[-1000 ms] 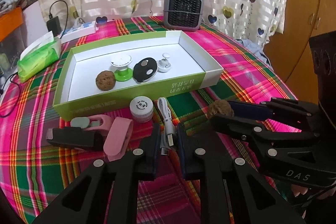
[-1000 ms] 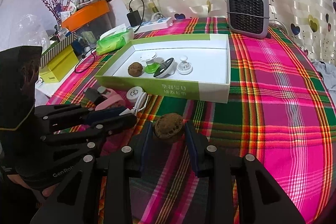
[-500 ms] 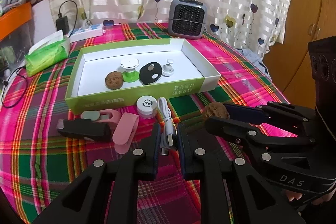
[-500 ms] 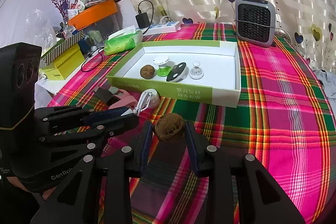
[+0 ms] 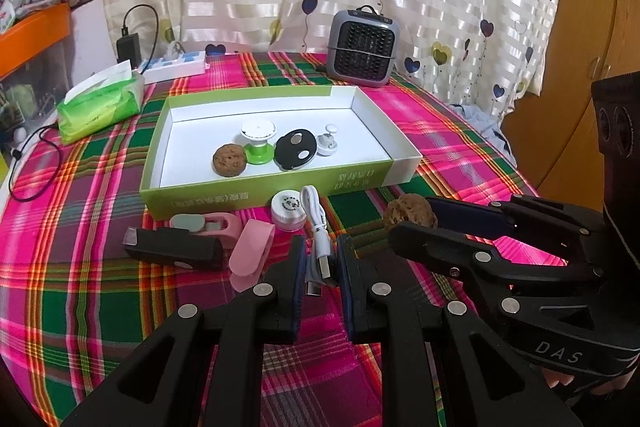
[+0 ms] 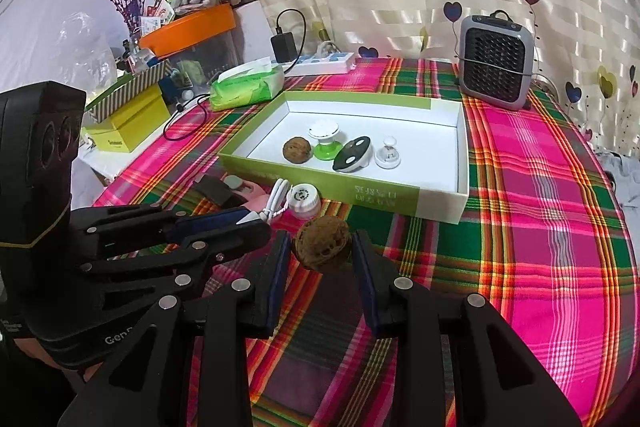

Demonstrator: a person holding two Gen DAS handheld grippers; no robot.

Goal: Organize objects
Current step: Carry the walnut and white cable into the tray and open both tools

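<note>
My right gripper (image 6: 321, 259) is shut on a brown walnut (image 6: 323, 243), held just above the plaid cloth in front of the green-and-white box (image 6: 440, 201). My left gripper (image 5: 321, 261) is shut on the plug end of a white USB cable (image 5: 314, 215), whose coil leans on a small white round jar (image 5: 288, 209). The box holds another walnut (image 5: 229, 160), a green-and-white knob (image 5: 258, 141), a black oval piece (image 5: 296, 149) and a small white piece (image 5: 327, 145). The right gripper's fingers (image 5: 420, 239) show with the held walnut (image 5: 408, 211) in the left wrist view.
A black stick-shaped item (image 5: 172, 247) and pink pieces (image 5: 250, 253) lie left of the jar. Behind the box stand a grey heater (image 5: 362, 47), a green tissue pack (image 5: 100, 103) and a power strip (image 5: 172, 67). A wooden cabinet (image 5: 580, 67) is at the right.
The right gripper has come up a little with the walnut, and more of the curtain shows in both views. Both grips are unchanged.
</note>
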